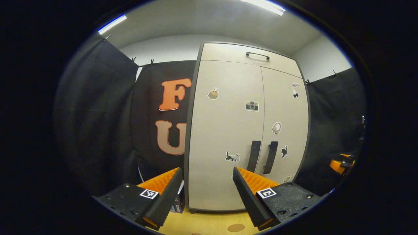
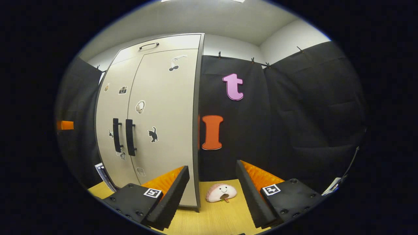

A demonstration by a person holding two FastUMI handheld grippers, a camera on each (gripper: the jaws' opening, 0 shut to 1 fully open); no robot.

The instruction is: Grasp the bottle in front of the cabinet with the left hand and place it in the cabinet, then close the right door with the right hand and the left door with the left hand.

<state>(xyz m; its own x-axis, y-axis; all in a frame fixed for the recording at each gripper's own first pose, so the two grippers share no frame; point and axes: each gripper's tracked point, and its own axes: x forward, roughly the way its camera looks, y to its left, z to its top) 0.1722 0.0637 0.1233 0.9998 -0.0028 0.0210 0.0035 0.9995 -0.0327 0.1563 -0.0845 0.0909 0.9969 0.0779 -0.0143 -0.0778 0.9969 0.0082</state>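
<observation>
The tall beige cabinet (image 1: 228,130) stands on a wooden tabletop (image 1: 209,222) with both doors flush and closed. Its two dark handles (image 1: 254,156) sit side by side at the centre seam. My left gripper (image 1: 207,173) is open just in front of the left door (image 1: 222,182), nothing between its fingers. In the right gripper view the same cabinet (image 2: 156,114) is at the left with its handles (image 2: 130,137). My right gripper (image 2: 212,168) is open off the cabinet's right corner, holding nothing.
A pink plush toy (image 2: 221,192) lies on the table right of the cabinet. A dark box (image 1: 179,200) leans by the cabinet's lower left corner. A round brown disc (image 1: 235,227) lies on the table near my left gripper. Black cloth walls surround the booth.
</observation>
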